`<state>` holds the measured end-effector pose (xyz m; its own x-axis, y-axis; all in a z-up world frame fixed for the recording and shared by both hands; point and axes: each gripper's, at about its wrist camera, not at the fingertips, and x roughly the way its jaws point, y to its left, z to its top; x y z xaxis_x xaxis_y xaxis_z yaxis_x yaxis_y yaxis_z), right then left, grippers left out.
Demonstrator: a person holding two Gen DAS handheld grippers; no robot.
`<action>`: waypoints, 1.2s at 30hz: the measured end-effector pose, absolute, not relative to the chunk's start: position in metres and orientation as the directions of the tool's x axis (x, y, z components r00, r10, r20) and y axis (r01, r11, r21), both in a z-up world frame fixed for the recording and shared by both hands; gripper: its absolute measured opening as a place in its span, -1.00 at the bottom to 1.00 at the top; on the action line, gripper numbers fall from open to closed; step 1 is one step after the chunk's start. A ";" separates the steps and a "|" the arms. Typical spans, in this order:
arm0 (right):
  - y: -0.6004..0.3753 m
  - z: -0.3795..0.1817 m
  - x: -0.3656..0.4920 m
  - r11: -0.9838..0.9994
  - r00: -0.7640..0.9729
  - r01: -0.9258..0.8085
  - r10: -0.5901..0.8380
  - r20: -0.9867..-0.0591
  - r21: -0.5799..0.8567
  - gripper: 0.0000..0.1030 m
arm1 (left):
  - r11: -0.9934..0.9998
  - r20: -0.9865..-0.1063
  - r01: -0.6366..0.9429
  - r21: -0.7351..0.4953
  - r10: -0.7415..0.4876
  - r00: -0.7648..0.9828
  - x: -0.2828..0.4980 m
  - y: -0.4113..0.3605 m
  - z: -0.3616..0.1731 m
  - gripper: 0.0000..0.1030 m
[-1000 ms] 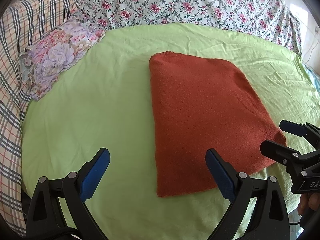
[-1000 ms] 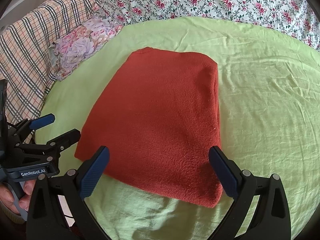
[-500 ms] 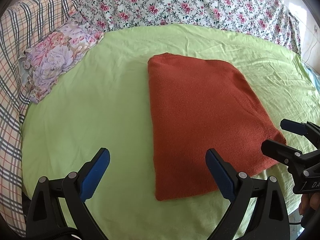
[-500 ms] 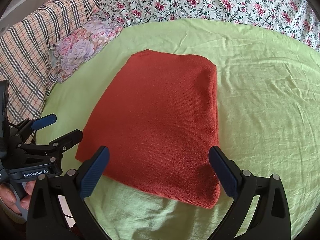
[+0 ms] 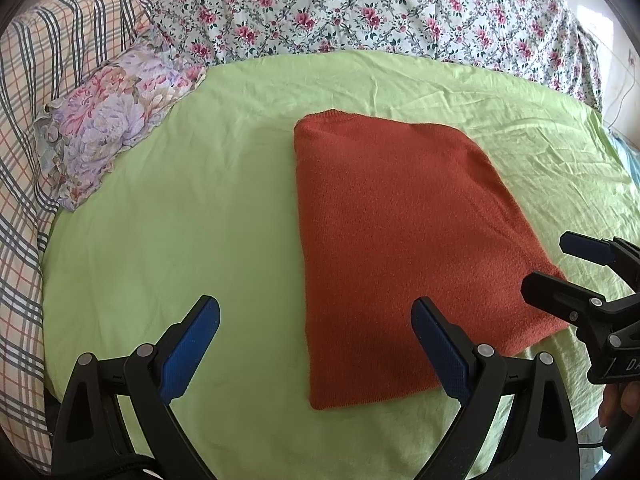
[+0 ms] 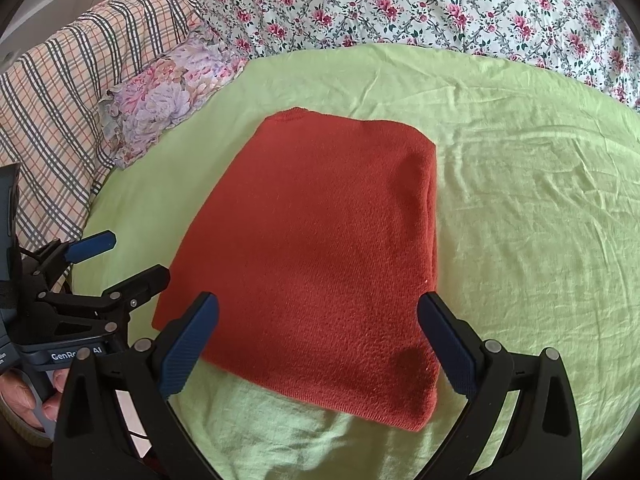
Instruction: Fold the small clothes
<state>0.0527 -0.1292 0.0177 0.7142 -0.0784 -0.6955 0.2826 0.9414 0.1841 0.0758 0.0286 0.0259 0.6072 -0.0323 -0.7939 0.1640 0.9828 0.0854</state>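
Note:
A rust-red knitted garment (image 5: 400, 240) (image 6: 320, 240) lies folded into a flat rectangle on the light green sheet (image 5: 180, 220) (image 6: 520, 220). My left gripper (image 5: 316, 344) is open near the garment's near left corner, with nothing between its blue pads. It also shows at the left of the right wrist view as the left gripper (image 6: 116, 260). My right gripper (image 6: 320, 340) is open, low over the garment's near edge and empty. In the left wrist view the right gripper (image 5: 560, 264) sits at the garment's right corner.
A floral pillow (image 5: 112, 120) (image 6: 168, 92) lies at the far left on the sheet. A checked blanket (image 5: 32, 80) (image 6: 60, 80) covers the left side. A rose-patterned quilt (image 5: 360, 8) (image 6: 440, 4) runs along the back. A hand (image 6: 24, 392) holds the left gripper's handle.
Both grippers have drifted slightly back and up from the garment and stay open. The folded garment has not moved.

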 end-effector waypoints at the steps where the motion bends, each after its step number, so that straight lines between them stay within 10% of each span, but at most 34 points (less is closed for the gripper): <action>1: -0.130 0.018 0.053 0.941 0.714 0.282 -0.078 -0.695 0.184 0.93 | 0.983 -0.794 0.165 0.086 -0.032 0.607 0.076 0.028 0.026 0.88; 36: -0.148 0.015 0.062 0.936 0.714 0.300 -0.093 -0.694 0.183 0.93 | 0.984 -0.805 0.168 0.063 -0.049 0.591 0.103 0.026 0.018 0.88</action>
